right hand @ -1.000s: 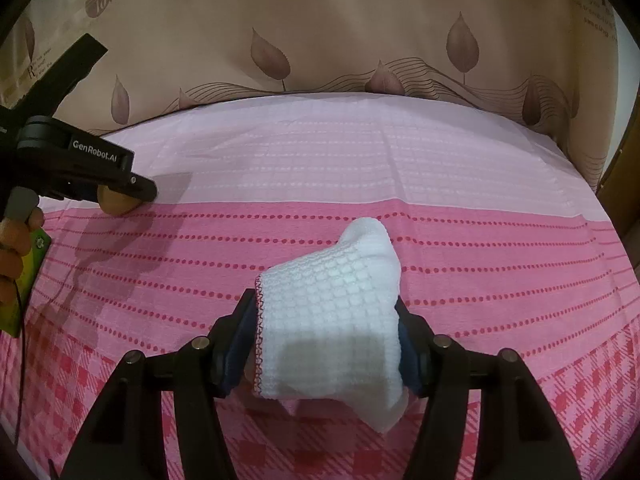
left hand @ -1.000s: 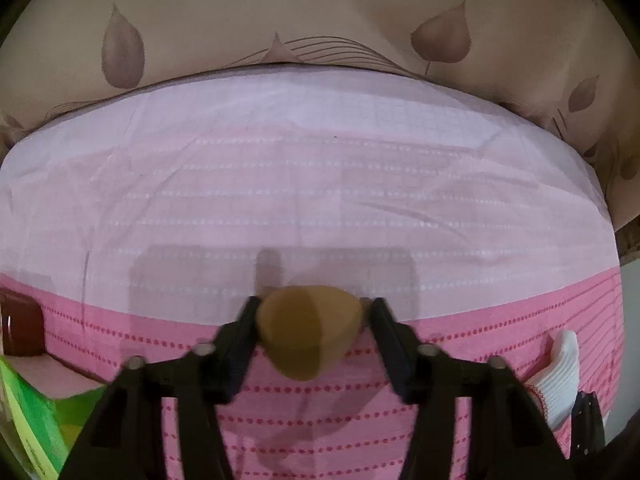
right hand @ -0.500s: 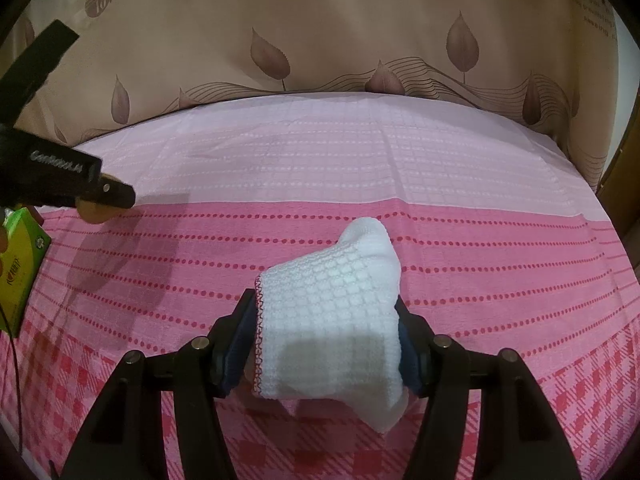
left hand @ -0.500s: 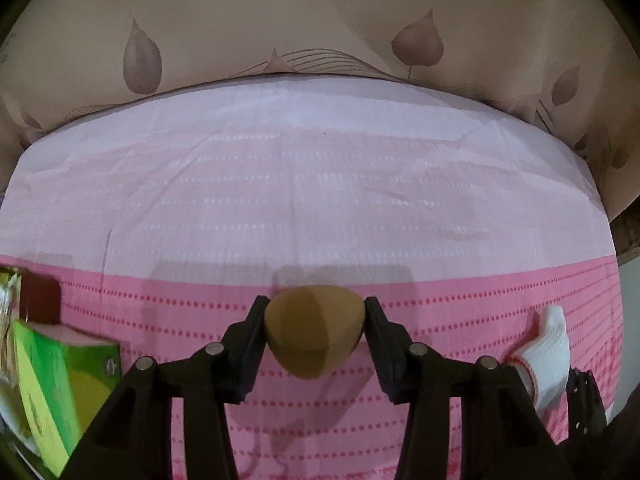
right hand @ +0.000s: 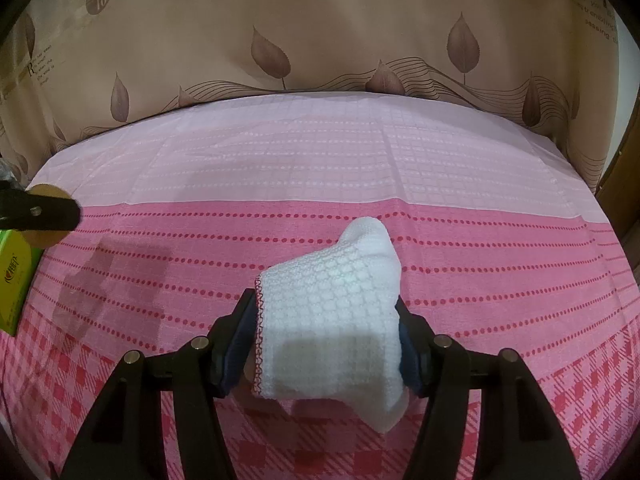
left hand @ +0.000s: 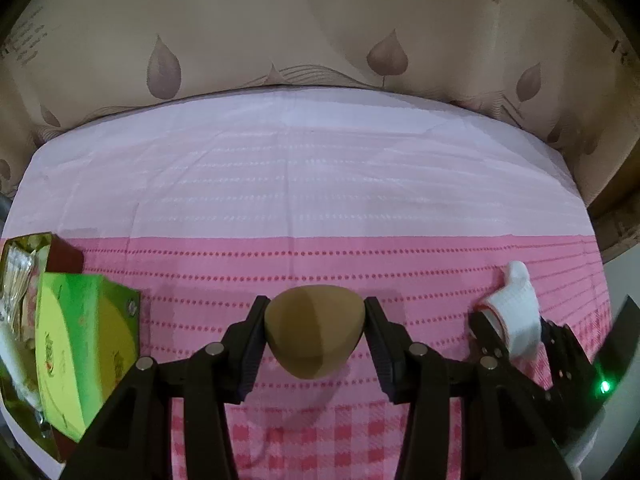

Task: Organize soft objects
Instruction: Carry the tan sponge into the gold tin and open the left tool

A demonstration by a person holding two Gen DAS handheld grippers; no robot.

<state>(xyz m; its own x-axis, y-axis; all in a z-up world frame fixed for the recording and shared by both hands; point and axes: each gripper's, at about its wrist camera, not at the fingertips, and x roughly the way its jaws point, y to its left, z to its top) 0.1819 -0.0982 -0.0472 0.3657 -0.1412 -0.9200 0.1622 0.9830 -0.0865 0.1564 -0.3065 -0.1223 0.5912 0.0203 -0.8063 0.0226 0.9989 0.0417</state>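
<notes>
Left wrist view looks steeply down on a bed [left hand: 304,184] spread with a sheet that is pale pink on the far half and deeper pink with dotted lines and checks on the near half. The left gripper [left hand: 314,330] has its jaws pinching a tan, teardrop-shaped sponge [left hand: 314,332], rounded end up, pads pressed against both of its sides and the sponge held clear of the sheet. At the left edge of this view stands a green and yellow box [left hand: 86,344], with an open gold-lined packet [left hand: 22,264] behind it holding wrapped items I cannot make out. Far right in the same view the other tool shows, with a green light on its body.

Right wrist view shows the right gripper [right hand: 326,340] with its jaws closed on a white waffle-knit cloth [right hand: 332,320], red stitching along its left edge; the cloth bulges out between the pads, a peak of it pointing away and a corner drooping toward the near side. It hangs just over the dotted pink band of the sheet. At the left edge of this view the left tool's dark finger crosses the sponge, above the green box. A beige leaf-patterned headboard [right hand: 320,40] rises beyond the bed.
</notes>
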